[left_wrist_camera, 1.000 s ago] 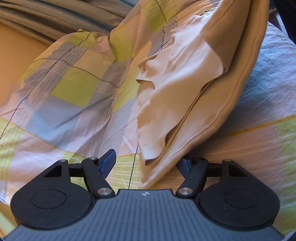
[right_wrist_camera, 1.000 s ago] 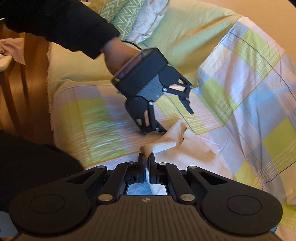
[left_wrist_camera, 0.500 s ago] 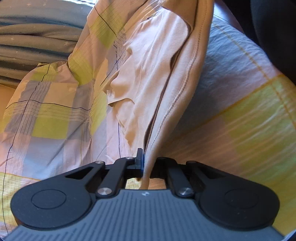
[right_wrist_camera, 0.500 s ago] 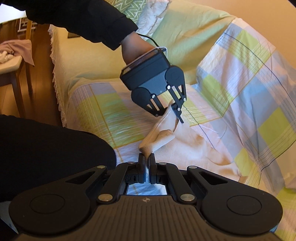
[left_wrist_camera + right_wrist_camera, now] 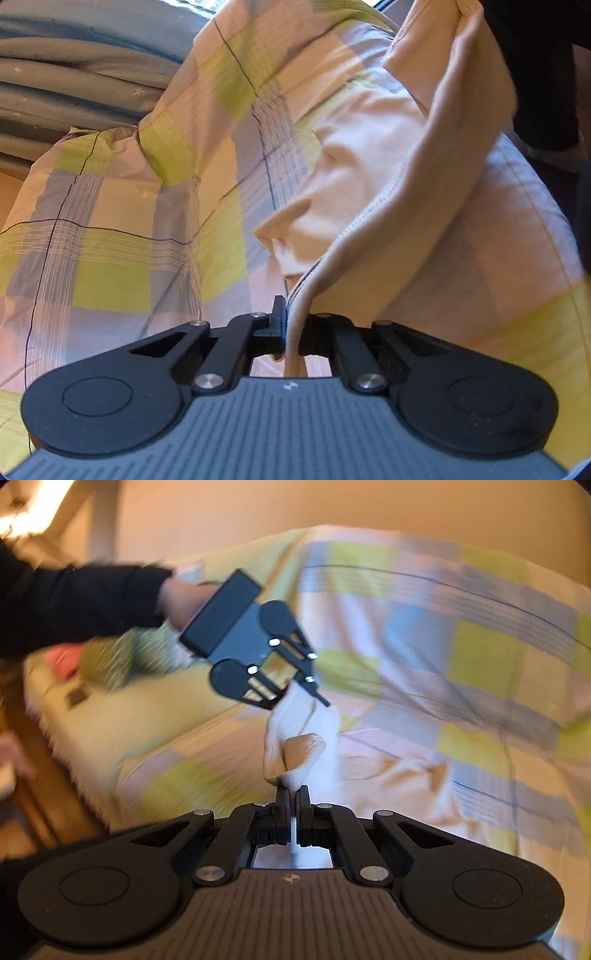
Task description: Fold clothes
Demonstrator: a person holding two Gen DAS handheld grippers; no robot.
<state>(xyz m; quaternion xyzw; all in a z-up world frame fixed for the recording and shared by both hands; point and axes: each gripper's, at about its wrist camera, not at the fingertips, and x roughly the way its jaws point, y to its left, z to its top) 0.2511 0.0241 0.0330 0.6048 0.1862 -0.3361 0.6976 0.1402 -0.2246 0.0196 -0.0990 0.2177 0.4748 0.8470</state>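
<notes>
Step in hand: I have the pale beige cotton garment pinched at two places and raised off the bed; I judge this the lift-and-spread stage, before any fold is laid.

Left gripper: clenched on a stitched hem of the garment, which runs out between its jaws and climbs to the upper right of the left wrist view. In the right wrist view the same gripper sits above and beyond mine, with a bunch of cloth hanging from its tips.

Right gripper: clamped on a bunched corner of the garment, the wad standing up just past the jaw tips.

Where the garment is: part hangs between my two grips, and the rest trails onto the checked yellow, blue and pink bedspread, lying crumpled to the right in the right wrist view.

Which way it points: the held edge runs from my right grip up and away to my left grip, so the long axis of the stretch between them is steep and nearly in line with my right gripper's view. I cannot tell which end is neck or hem.

Next move calls for: drawing my hands apart so the held edge goes taut and level, then lowering the cloth flat on the bedspread. The right wrist view is blurred, so finer detail is lost.
</notes>
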